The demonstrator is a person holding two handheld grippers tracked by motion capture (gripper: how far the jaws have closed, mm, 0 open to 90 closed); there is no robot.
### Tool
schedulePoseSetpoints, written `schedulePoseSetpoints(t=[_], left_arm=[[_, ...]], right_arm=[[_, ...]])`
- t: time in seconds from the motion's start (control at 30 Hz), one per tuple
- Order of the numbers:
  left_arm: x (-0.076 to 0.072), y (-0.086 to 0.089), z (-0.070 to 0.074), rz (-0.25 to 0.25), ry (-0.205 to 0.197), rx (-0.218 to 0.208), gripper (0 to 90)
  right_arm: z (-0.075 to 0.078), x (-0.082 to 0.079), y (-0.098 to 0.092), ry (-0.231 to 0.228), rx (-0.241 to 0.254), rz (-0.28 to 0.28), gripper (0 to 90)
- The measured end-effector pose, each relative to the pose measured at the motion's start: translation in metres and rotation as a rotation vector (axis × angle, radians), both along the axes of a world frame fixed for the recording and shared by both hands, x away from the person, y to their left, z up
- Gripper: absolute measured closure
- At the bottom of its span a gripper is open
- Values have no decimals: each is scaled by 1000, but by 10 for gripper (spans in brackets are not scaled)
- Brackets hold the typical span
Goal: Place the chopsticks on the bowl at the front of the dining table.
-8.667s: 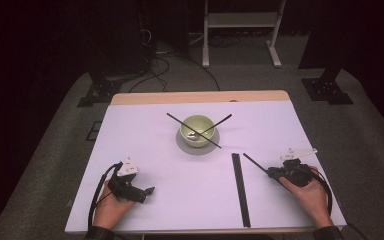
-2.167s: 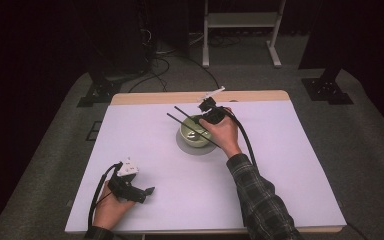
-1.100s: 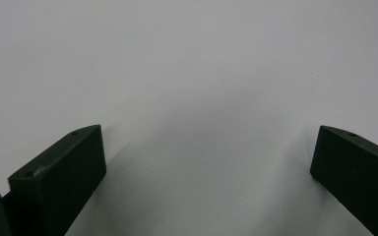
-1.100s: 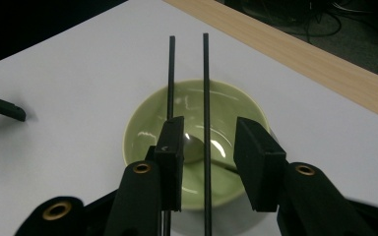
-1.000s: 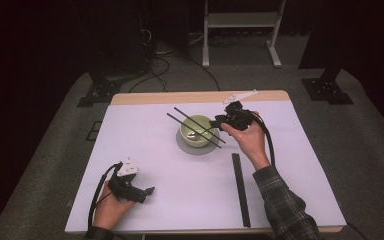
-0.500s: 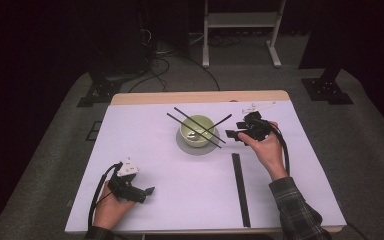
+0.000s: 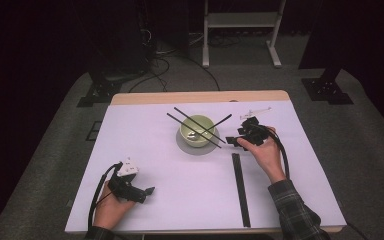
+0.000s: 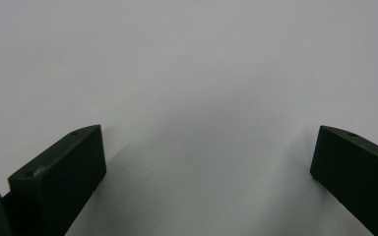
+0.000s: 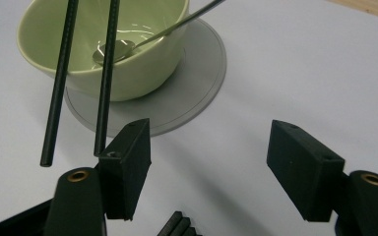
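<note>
The right gripper (image 7: 234, 141) has just opened empty beside the green bowl (image 7: 196, 131), two chopsticks (image 9: 81, 78) now resting across it; the left gripper (image 7: 149, 190) waits open.

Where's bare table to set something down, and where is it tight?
Open patches: the left half, between the table's left edge and the bowl, and the middle strip from the left gripper to the black holder. Crowded: the bowl on its saucer, the two chopsticks across its rim, the spoon, the right gripper.
</note>
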State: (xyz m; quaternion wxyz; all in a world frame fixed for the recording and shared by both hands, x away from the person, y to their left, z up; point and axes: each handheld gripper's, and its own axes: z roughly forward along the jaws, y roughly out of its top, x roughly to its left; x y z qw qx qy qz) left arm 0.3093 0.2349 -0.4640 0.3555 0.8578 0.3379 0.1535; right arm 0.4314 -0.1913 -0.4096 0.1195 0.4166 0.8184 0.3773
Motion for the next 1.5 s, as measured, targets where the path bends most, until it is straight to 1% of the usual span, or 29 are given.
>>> schedulePoseSetpoints(t=[0.17,0.33,0.57,0.73,1.07,1.17,1.27,1.37,1.5], left_arm=[[0,0,0,0,0,0,0],[0,0,0,0,-1,0,0],[0,0,0,0,-1,0,0],[0,0,0,0,-1,0,0],[0,0,0,0,-1,0,0],[0,0,0,0,-1,0,0],[0,0,0,0,-2,1,0],[0,0,0,-1,-2,1,0],[0,0,0,0,-2,1,0]], right_arm=[[0,-2,0,-9,1,16,318],[3,-6,5,-19,2,34,316],[5,-12,16,-29,-5,71,317],[5,-16,25,-22,-5,97,317],[5,-23,43,-25,-22,151,317],[5,-26,48,-25,-15,165,317],[5,-28,54,-28,-21,179,317],[5,-29,58,-33,-26,186,317],[9,-30,55,-42,-21,174,317]])
